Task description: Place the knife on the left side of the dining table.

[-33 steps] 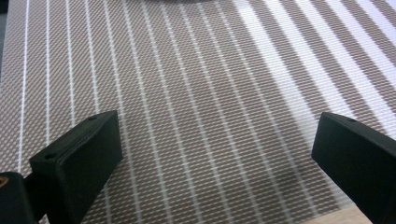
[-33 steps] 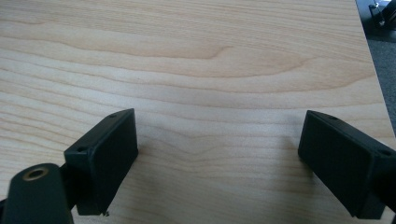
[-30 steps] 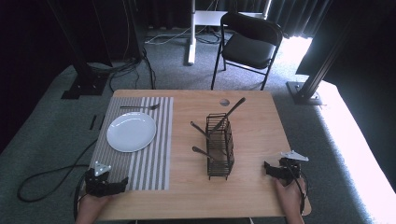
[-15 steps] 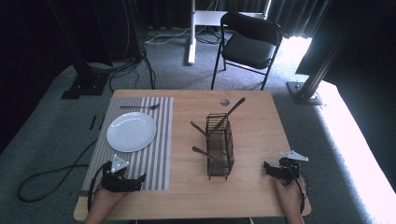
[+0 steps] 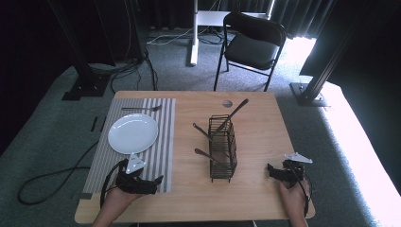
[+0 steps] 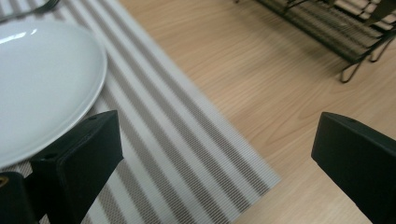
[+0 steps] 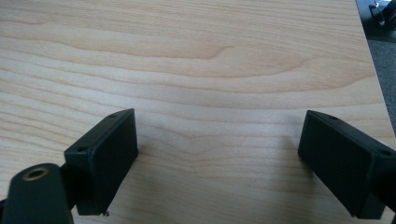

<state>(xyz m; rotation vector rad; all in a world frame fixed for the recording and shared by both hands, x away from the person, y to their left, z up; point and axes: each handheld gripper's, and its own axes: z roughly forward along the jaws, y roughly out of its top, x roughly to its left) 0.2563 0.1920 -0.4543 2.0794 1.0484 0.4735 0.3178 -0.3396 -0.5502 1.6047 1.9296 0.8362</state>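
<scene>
A white plate lies on a grey striped placemat at the table's left, with a fork above it. A black wire cutlery rack stands mid-table with several utensils sticking out of it. My left gripper rests open over the placemat's near right corner, pointing right; its view shows the plate, the placemat and the rack's foot between wide jaws. My right gripper stands open near the table's front right, over bare wood, with nothing between its jaws.
A small round hole or disc marks the tabletop near the far edge. A black folding chair stands behind the table. Cables trail on the carpet at left. Bare wood lies between rack and right gripper.
My left gripper has moved right and forward, from the table's left front corner onto the placemat's near right corner. The right gripper has stayed put.
</scene>
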